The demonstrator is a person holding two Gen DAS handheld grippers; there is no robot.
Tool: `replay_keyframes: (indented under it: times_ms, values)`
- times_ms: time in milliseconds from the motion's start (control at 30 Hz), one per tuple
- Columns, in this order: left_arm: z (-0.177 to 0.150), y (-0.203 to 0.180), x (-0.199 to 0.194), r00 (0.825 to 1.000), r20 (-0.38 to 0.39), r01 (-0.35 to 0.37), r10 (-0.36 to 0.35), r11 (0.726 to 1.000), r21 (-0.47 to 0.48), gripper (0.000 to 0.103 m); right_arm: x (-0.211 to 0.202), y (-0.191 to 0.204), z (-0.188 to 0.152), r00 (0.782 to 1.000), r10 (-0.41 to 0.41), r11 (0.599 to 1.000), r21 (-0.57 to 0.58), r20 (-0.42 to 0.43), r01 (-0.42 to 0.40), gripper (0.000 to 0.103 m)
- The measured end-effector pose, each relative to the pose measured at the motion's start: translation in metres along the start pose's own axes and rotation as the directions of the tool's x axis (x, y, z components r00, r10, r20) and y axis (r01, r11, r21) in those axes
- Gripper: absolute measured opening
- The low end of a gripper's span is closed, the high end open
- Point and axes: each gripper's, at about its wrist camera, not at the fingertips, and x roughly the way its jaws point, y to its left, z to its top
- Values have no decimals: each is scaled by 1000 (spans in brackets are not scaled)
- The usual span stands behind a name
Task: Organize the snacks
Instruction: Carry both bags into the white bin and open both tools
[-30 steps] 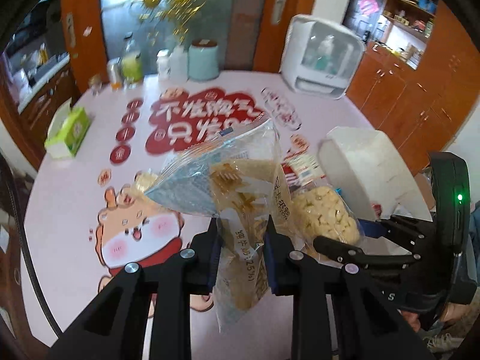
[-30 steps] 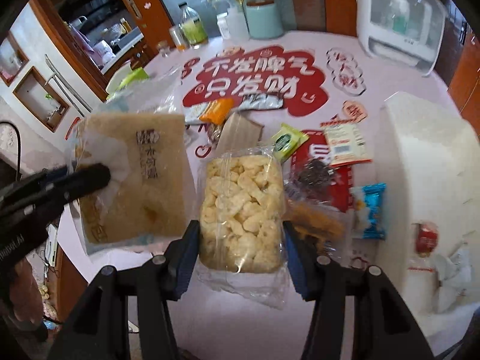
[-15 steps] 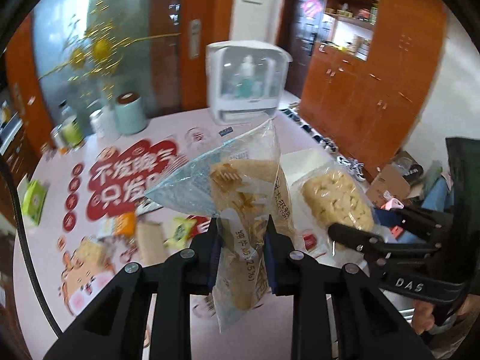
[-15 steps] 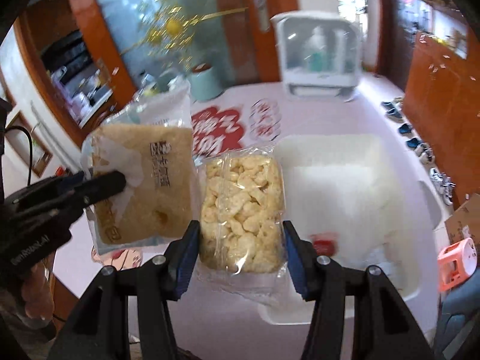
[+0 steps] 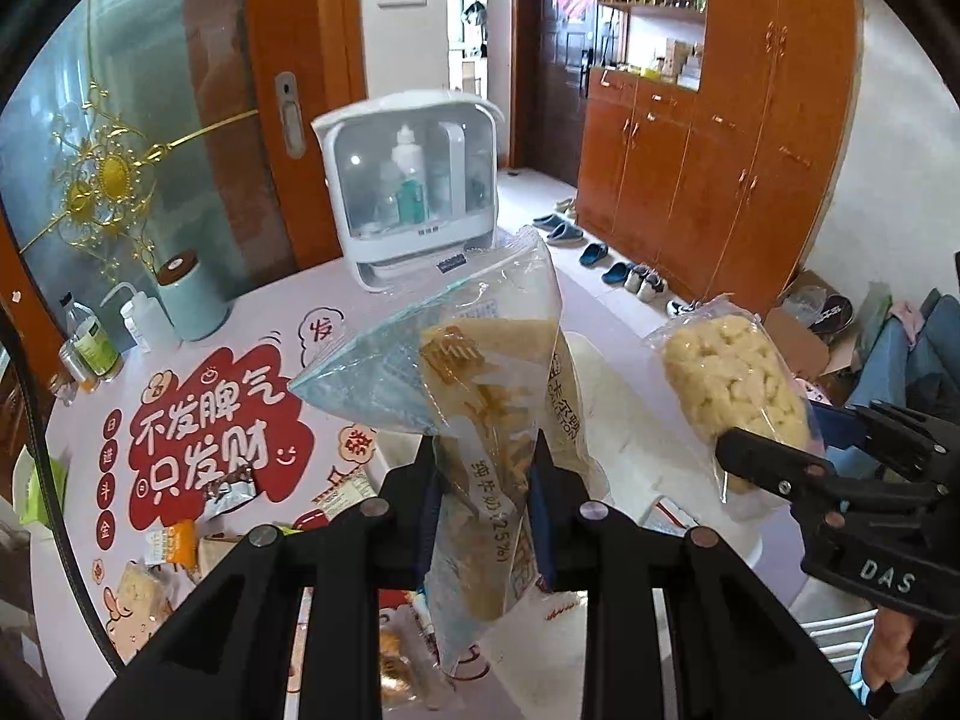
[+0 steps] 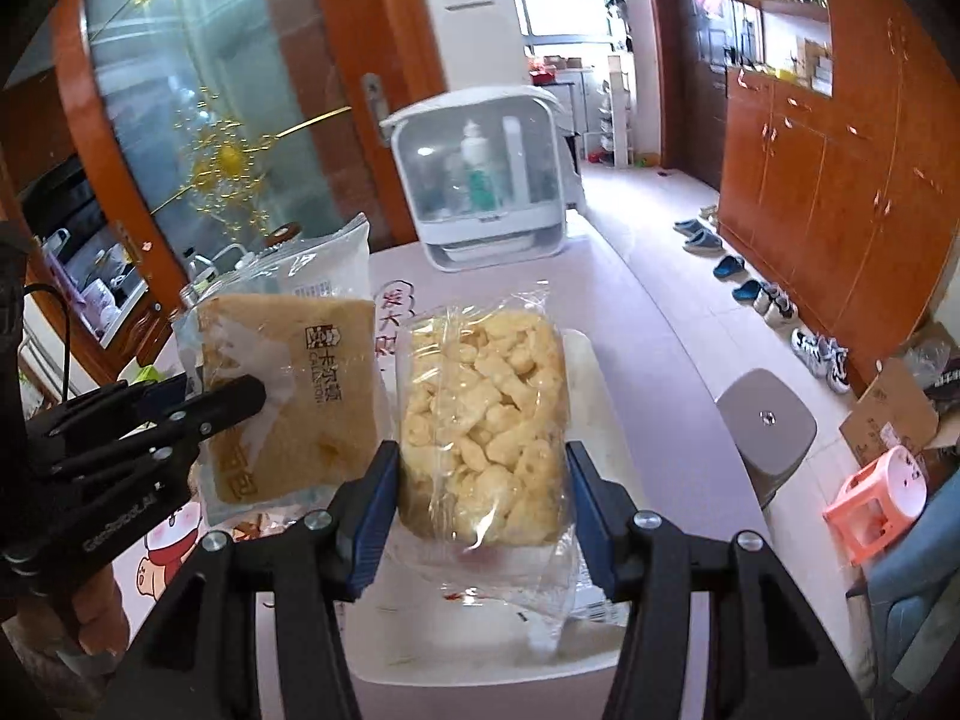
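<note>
My left gripper (image 5: pixel 480 480) is shut on a wrapped bread packet (image 5: pixel 474 396), held upright above the table; the packet also shows in the right wrist view (image 6: pixel 288 396) with the left gripper (image 6: pixel 240 399) clamped on it. My right gripper (image 6: pixel 480 480) is shut on a clear bag of pale puffed snacks (image 6: pixel 483 420), held above a white bin (image 6: pixel 594 408); the bag shows in the left wrist view (image 5: pixel 732 384) to the right of the bread. Both packets hang side by side in the air.
Loose snack packets (image 5: pixel 174 540) lie on the pink printed table (image 5: pixel 240 360) at the lower left. A white cabinet box (image 5: pixel 414 192), a mint canister (image 5: pixel 189 294) and bottles (image 5: pixel 90 342) stand at the far edge. A grey stool (image 6: pixel 765 420) stands beside the table.
Both grippers have lifted and tilted up with their packets, moving right from over the loose snacks to above the white bin. Both grips are unchanged.
</note>
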Motion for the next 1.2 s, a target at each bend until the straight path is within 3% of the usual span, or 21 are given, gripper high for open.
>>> replay_keyframes:
  times_ms: [333, 400, 467, 500, 667, 1200]
  values:
    - [6, -22, 53, 995, -81, -61, 61, 998, 10, 26, 35, -35, 7, 998, 10, 1000, 12, -65, -10, 55]
    - [7, -21, 59, 993, -95, -76, 76, 997, 4, 37, 44, -39, 7, 996, 18, 1000, 17, -86, -17, 56]
    - [7, -19, 60, 991, -93, -92, 92, 996, 3, 85, 51, -41, 6, 995, 25, 1000, 13, -99, -23, 58]
    - [7, -18, 57, 989, -74, -127, 126, 992, -2, 89, 54, -42, 5, 994, 29, 1000, 13, -104, -27, 61]
    - [5, -10, 47, 983, -44, -179, 179, 984, 4, 90, 55, -45, 6, 996, 40, 999, 21, -84, -38, 88]
    - [-28, 14, 14, 977, -78, -208, 199, 970, -126, 91, 48, -30, -2, 992, 86, 996, -19, -94, -88, 88]
